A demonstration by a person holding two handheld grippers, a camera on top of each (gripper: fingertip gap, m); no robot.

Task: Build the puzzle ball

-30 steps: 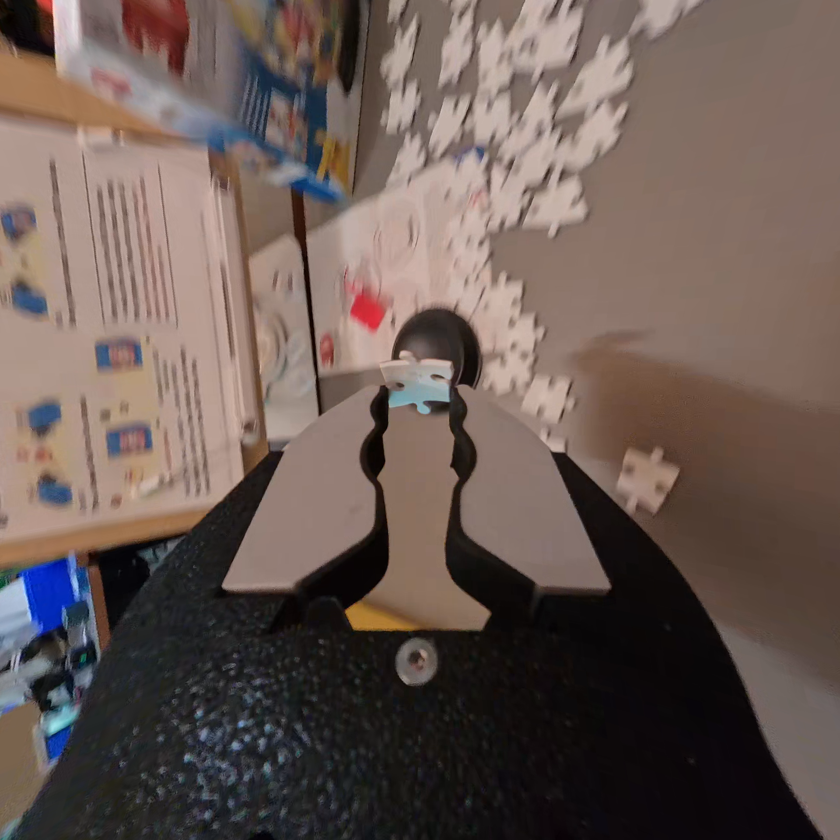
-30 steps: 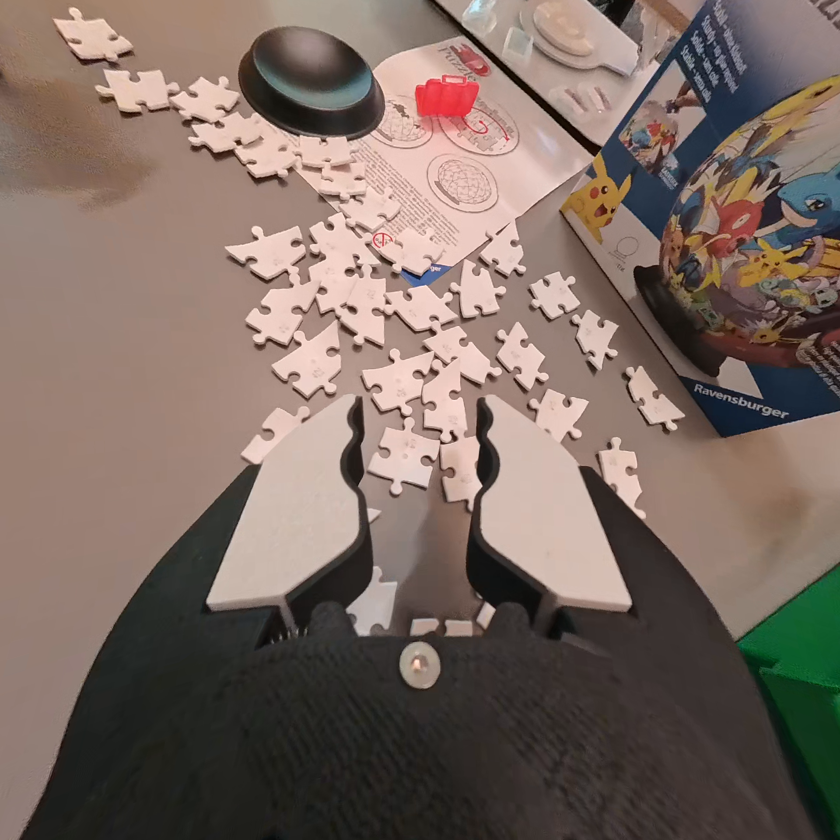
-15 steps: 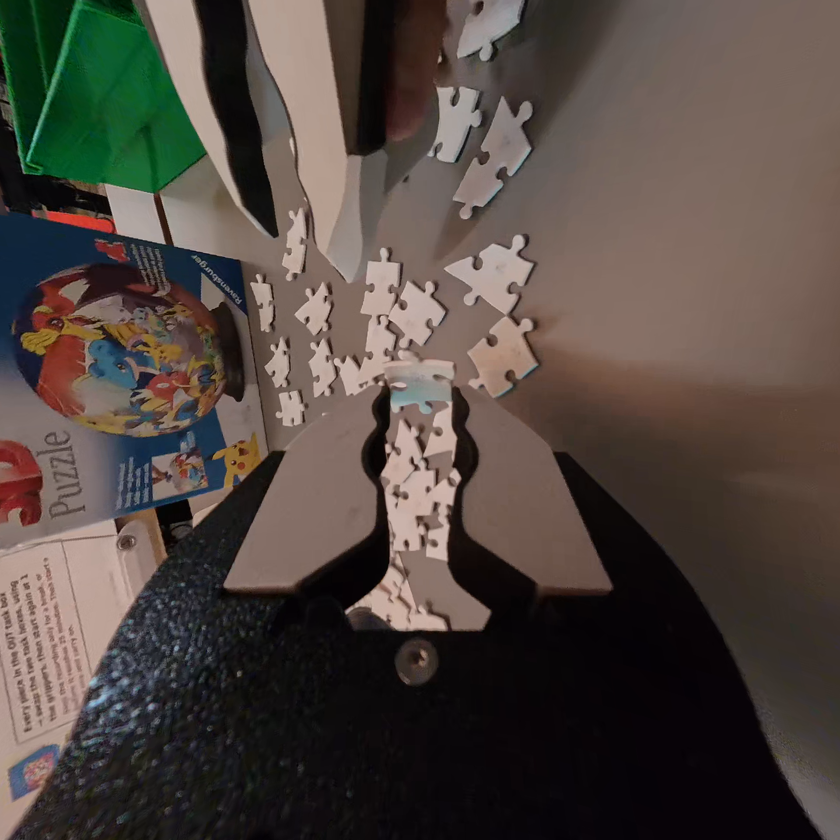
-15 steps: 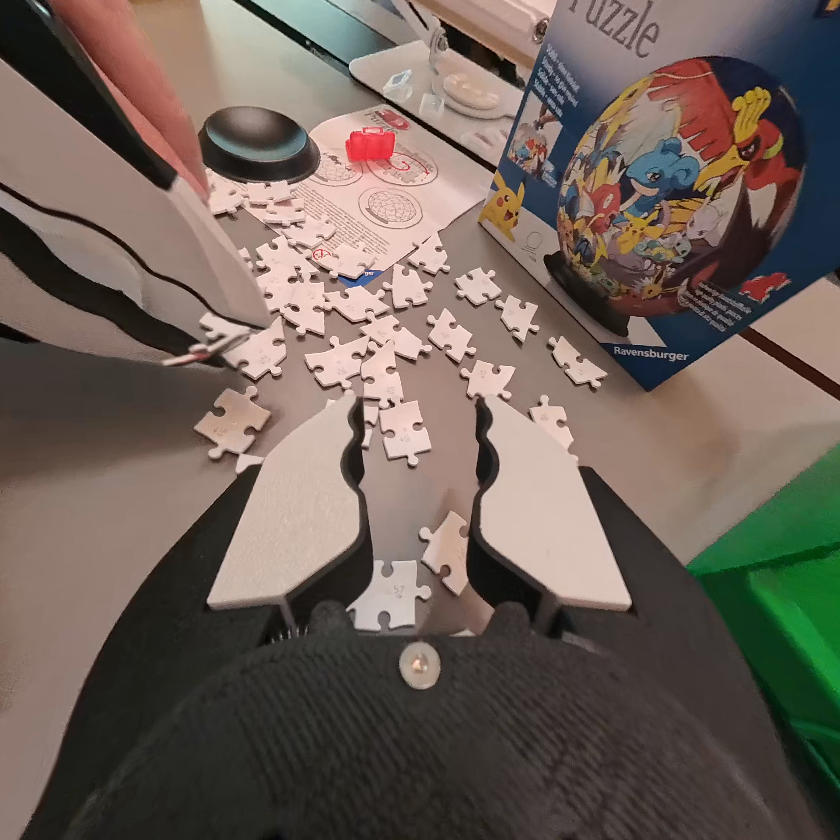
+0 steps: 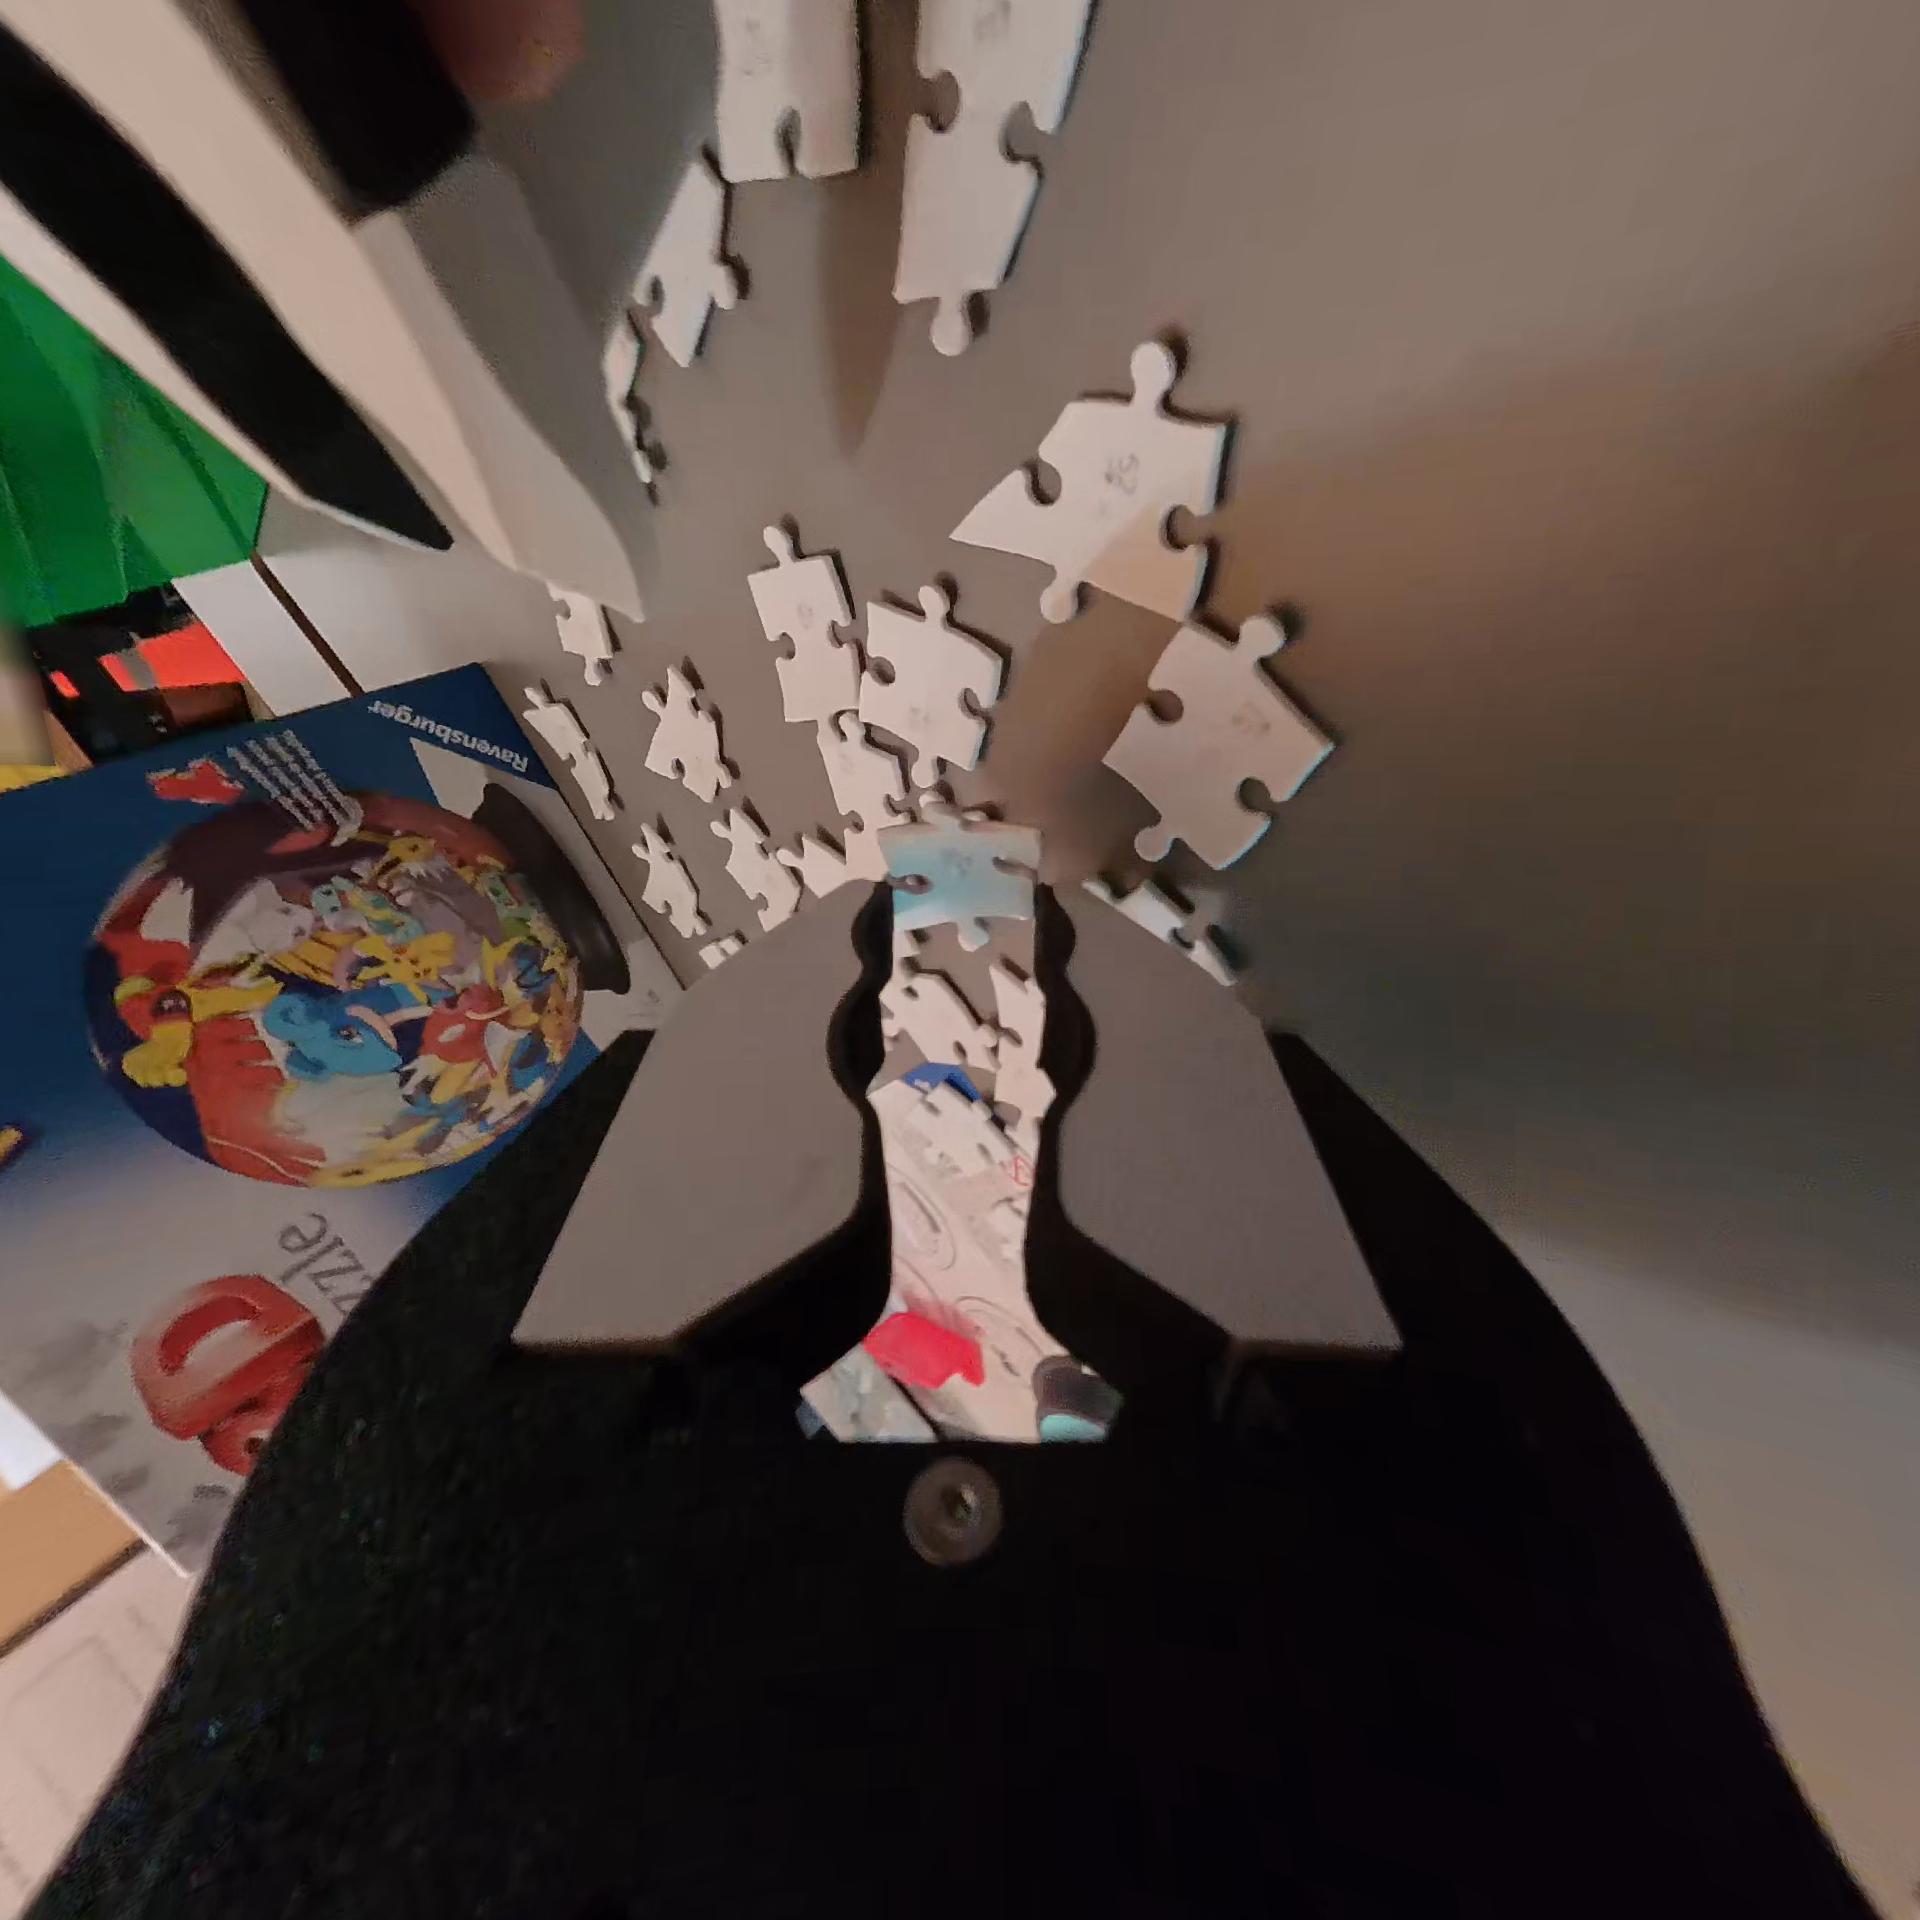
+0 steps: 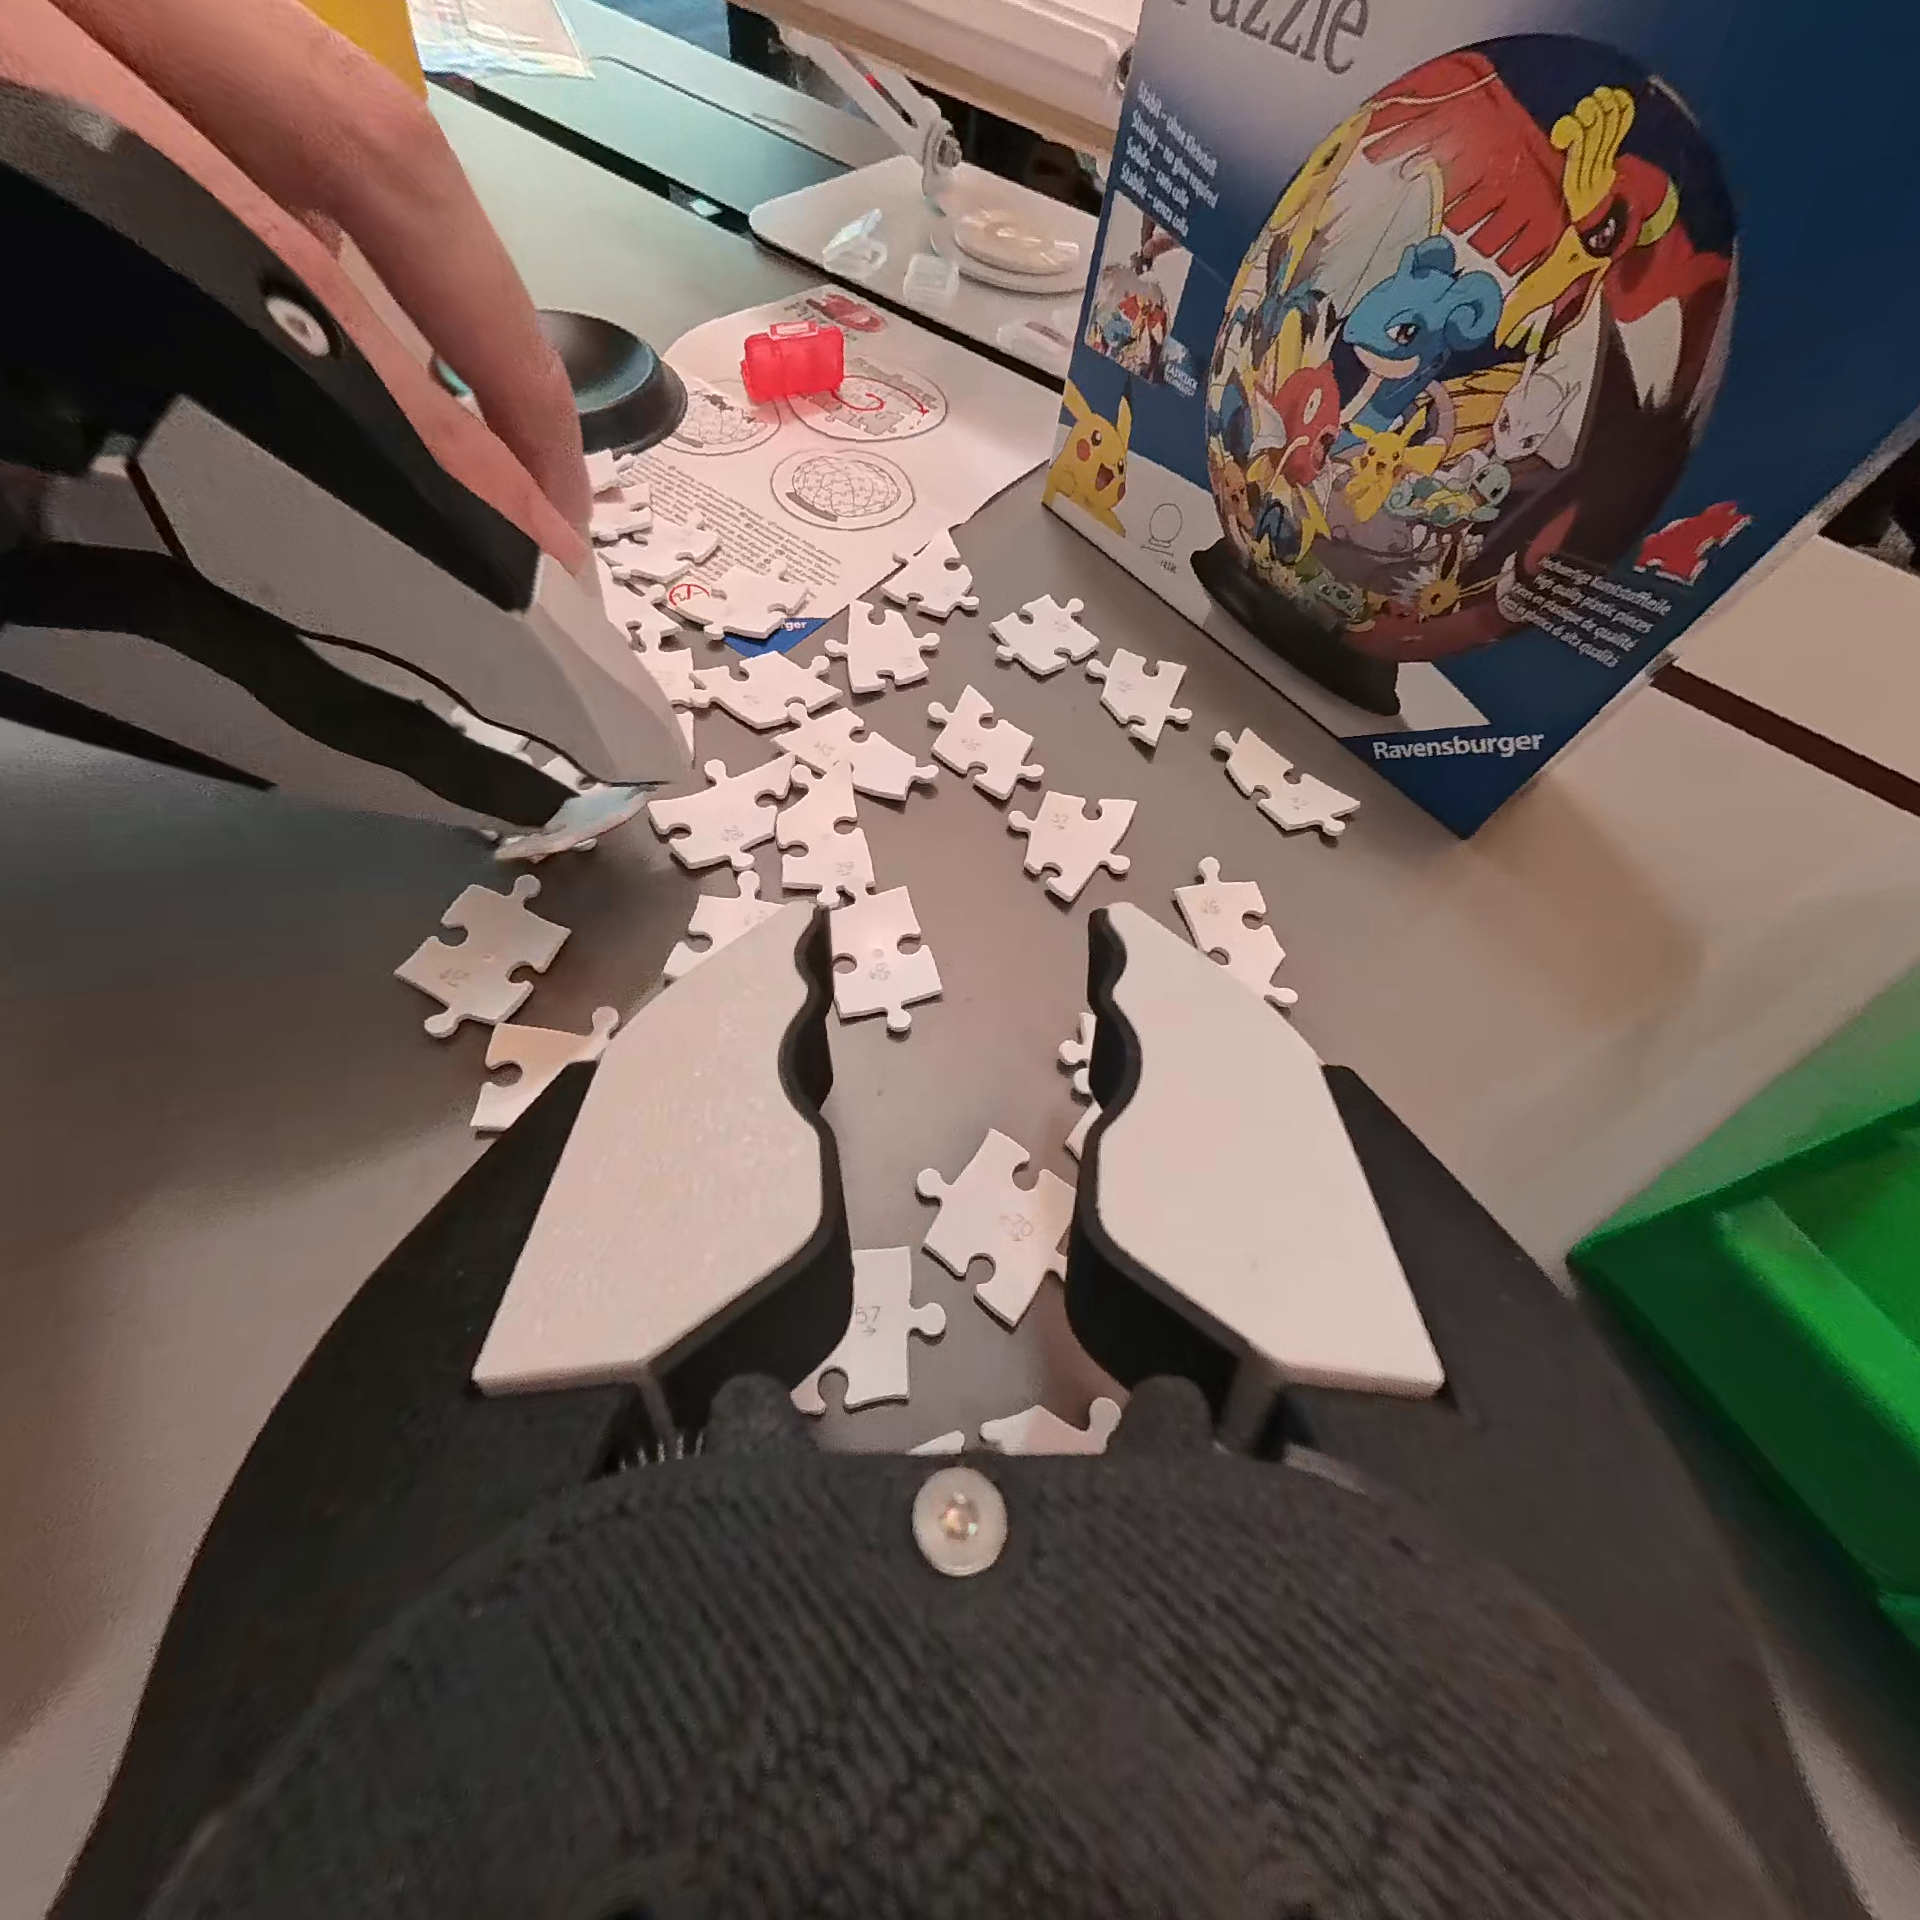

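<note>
My left gripper (image 5: pixel 961 883) is shut on a pale blue puzzle piece (image 5: pixel 956 868) and holds it low over the grey table (image 5: pixel 1558 520). In the right wrist view the left gripper (image 6: pixel 613 774) comes in from the left, the held piece (image 6: pixel 566 821) almost on the table. My right gripper (image 6: pixel 956 935) is open and empty, just above several loose white pieces (image 6: pixel 883 961) lying face down; two pieces (image 6: pixel 1003 1226) show between its fingers. The right gripper's fingers (image 5: pixel 499 416) show in the left wrist view's upper left. The black ball stand (image 6: pixel 613 374) sits far back.
The puzzle box (image 6: pixel 1403 416) stands at the right, also in the left wrist view (image 5: pixel 312 987). An instruction sheet (image 6: pixel 831 468) with a small red plastic part (image 6: pixel 795 364) lies behind the pieces. A green bin (image 6: pixel 1818 1299) is at the right edge. A hand (image 6: pixel 416 260) holds the left gripper.
My left gripper has swung round from the black stand toward the right gripper and dropped close to the table, still holding the piece. My right gripper has lowered and drawn back a little, staying open.
</note>
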